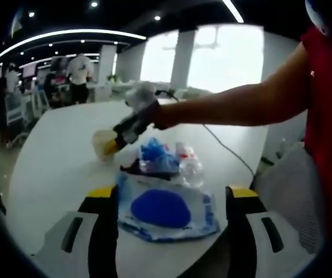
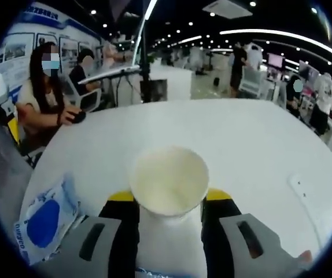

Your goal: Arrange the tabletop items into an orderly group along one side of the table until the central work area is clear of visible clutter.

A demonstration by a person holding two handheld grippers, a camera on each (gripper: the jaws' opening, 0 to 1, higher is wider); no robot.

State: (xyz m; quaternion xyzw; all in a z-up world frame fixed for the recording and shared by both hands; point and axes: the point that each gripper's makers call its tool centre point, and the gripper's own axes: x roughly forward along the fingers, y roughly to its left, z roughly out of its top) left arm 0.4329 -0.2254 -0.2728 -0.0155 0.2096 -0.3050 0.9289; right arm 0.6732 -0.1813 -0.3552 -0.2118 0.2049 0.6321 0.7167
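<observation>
My right gripper grips one cup between its jaws, at 12 o'clock from the tips. My left gripper stands wide around one wipes pack, which lies on the table between the jaws. One bottle lies just beyond, at 12 o'clock.

- The left gripper stands with its jaws apart on either side of a white packet with a blue oval, which lies flat on the white table.
- Just beyond the packet sit a blue crumpled item and a clear plastic bottle.
- The right gripper, held by a person's outstretched arm, grips a pale cup.
- People stand in the far background.
</observation>
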